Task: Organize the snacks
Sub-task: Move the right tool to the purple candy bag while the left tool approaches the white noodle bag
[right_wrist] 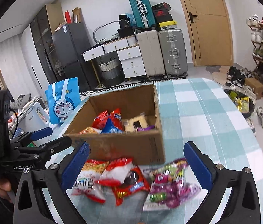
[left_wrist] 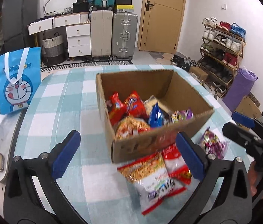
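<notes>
"GenRobot.AI" on left gripper [right_wrist: 56,139] body, "DAS" on right gripper [left_wrist: 234,122] – both spread wide, holding nothing, snack packs [right_wrist: 129,181] loose w/ cardboard box [right_wrist: 131,149] behind.

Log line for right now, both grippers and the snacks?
left gripper open, empty | right gripper open, empty | cardboard box part-filled | three snack packets on table before box
</notes>
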